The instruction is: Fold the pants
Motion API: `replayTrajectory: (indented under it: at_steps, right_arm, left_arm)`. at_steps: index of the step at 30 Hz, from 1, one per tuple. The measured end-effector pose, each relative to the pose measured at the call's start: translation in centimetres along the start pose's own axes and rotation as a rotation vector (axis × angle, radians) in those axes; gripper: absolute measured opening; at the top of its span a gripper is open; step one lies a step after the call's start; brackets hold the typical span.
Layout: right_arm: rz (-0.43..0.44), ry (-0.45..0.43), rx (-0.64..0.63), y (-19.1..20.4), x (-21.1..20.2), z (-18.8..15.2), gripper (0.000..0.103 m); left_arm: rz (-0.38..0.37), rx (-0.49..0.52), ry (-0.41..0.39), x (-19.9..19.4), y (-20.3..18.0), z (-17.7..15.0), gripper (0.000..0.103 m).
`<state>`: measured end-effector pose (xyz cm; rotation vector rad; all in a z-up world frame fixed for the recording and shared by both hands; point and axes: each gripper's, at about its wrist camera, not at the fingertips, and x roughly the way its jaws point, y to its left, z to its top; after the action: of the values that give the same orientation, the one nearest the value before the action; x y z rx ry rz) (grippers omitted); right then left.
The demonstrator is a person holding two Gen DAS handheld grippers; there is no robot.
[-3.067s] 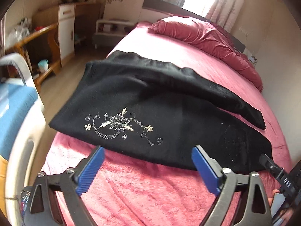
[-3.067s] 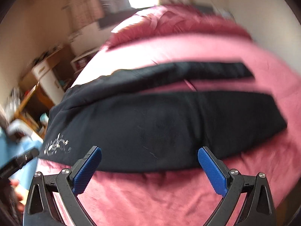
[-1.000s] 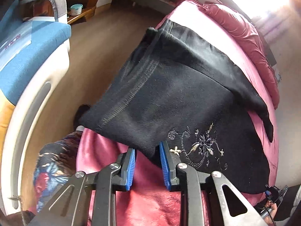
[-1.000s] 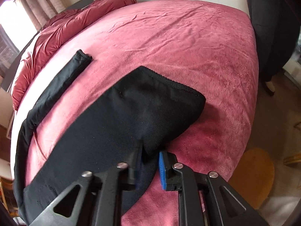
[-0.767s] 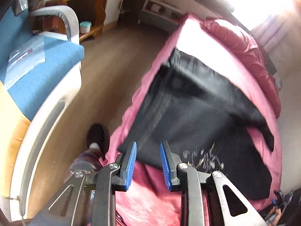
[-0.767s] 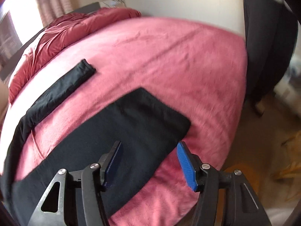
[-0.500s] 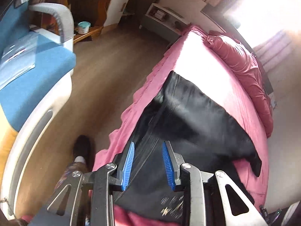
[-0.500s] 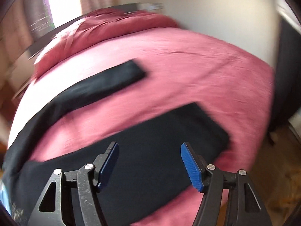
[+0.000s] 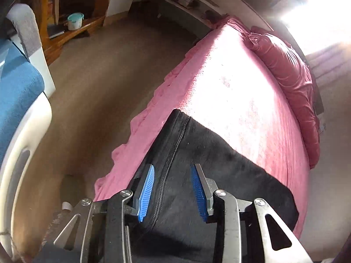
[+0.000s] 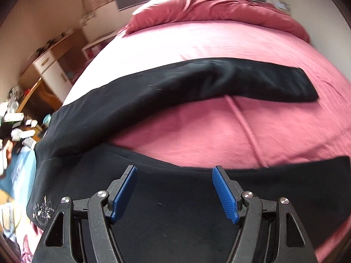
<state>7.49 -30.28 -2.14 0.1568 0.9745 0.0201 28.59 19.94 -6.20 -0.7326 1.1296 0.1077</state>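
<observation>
The black soft-fabric pants (image 10: 153,208) lie spread flat on the bed with its pink fleecy cover (image 10: 252,131), the two legs splayed apart so that a wedge of pink shows between them. The far leg (image 10: 230,81) runs across the middle of the bed to a squared-off cuff; the near leg stretches along the front edge, right under the right claw (image 10: 175,191). A small pale embroidered flower motif (image 10: 42,211) sits near the waist end, at the left of that view.

The right claw hangs over the near leg with its blue ribbed pads (image 10: 224,195) spread wide, having just opened, and nothing is caught between them (the cloth lies flat beneath, untouched as far as I can see).

The left claw (image 9: 172,194) is over the waist end of the pants (image 9: 219,175), by the side edge of the bed. Its blue pads (image 9: 145,191) stand partly apart, having just been opening, with a stitched seam running below the gap, not pinched.

A crumpled deep-pink quilt (image 9: 291,81) lies along the head of the bed, and a blue-cushioned chair with a white frame (image 9: 19,92) stands on the brown floor (image 9: 98,87) beside it
</observation>
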Motion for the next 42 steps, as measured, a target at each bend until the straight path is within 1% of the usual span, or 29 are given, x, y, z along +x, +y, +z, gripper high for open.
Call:
replayTrajectory:
  at_steps: [2, 5, 8, 10, 11, 13, 14, 16, 17, 18, 20, 21, 24, 26, 28, 29, 32, 34, 36, 38, 42]
  right_arm:
    - [0.012, 0.007, -0.008, 0.8, 0.7, 0.1, 0.071]
    - [0.019, 0.015, -0.015, 0.9, 1.6, 0.5, 0.072]
    - [0.018, 0.022, -0.009, 1.0, 2.0, 0.6, 0.072]
    - [0.01, 0.027, -0.002, 0.9, 2.3, 0.7, 0.072]
    - [0.006, 0.029, 0.004, 0.7, 2.3, 0.8, 0.072]
    - [0.0, 0.032, 0.023, 0.4, 2.5, 0.9, 0.073]
    - [0.0, 0.035, 0.03, 0.3, 2.6, 0.9, 0.074]
    - [-0.011, 0.042, 0.038, -0.1, 2.9, 0.9, 0.074]
    - [-0.017, 0.048, 0.038, -0.2, 3.1, 0.8, 0.074]
    - [-0.022, 0.053, 0.041, -0.3, 3.2, 0.8, 0.074]
    - [-0.026, 0.06, 0.052, -0.6, 3.6, 0.7, 0.074]
    - [-0.024, 0.062, 0.057, -0.8, 3.8, 0.8, 0.074]
    - [-0.008, 0.063, 0.085, -1.9, 4.0, 1.5, 0.074]
    - [0.01, 0.056, 0.111, -2.5, 4.0, 2.3, 0.074]
    - [0.03, 0.042, 0.131, -3.2, 3.9, 3.3, 0.074]
    - [0.041, 0.037, 0.141, -3.4, 3.9, 3.8, 0.074]
    - [0.081, 0.021, 0.178, -4.0, 4.1, 5.6, 0.073]
    - [0.113, 0.015, 0.195, -4.3, 4.4, 6.9, 0.072]
    - [0.132, 0.008, 0.209, -4.5, 4.6, 8.3, 0.066]
    - [0.175, 0.002, 0.234, -4.6, 4.9, 9.8, 0.058]
    - [0.252, 0.007, 0.297, -4.6, 6.2, 12.9, 0.053]
  left_arm:
    - [-0.011, -0.054, 0.015, 1.5, 0.0, 1.5, 0.036]
    - [0.009, -0.074, 0.021, 3.6, -0.5, 3.5, 0.036]
    - [0.038, -0.07, 0.021, 5.4, -1.2, 5.2, 0.036]
    - [0.057, -0.081, 0.045, 6.6, -1.4, 5.9, 0.036]
    - [0.063, -0.081, 0.049, 7.2, -1.4, 6.1, 0.036]
    - [0.101, -0.072, 0.067, 8.3, -1.7, 6.3, 0.036]
    - [0.105, -0.074, 0.075, 8.8, -1.8, 6.5, 0.036]
    - [0.126, -0.041, 0.081, 9.3, -2.3, 6.6, 0.035]
    - [0.128, -0.004, 0.062, 9.1, -2.8, 6.5, 0.026]
    - [0.112, 0.029, 0.042, 8.8, -3.3, 6.3, 0.011]
    - [0.103, 0.099, -0.005, 7.6, -4.2, 5.7, 0.009]
    - [0.081, 0.132, -0.042, 6.5, -4.7, 5.2, 0.008]
    - [-0.038, 0.21, -0.138, 2.4, -5.8, 3.2, 0.008]
    - [-0.14, 0.233, -0.171, -0.4, -6.0, 1.6, 0.008]
    - [-0.212, 0.288, -0.227, -3.7, -6.3, -0.5, 0.008]
    - [-0.253, 0.304, -0.237, -5.0, -6.3, -1.4, 0.008]
    - [-0.346, 0.348, -0.262, -8.5, -5.8, -4.6, 0.007]
    - [-0.379, 0.378, -0.271, -10.1, -5.9, -6.2, 0.007]
    - [-0.416, 0.411, -0.276, -11.6, -5.3, -8.2, 0.007]
    - [-0.431, 0.441, -0.278, -12.9, -5.0, -9.9, 0.007]
    - [-0.454, 0.46, -0.271, -14.4, -3.6, -12.2, 0.007]
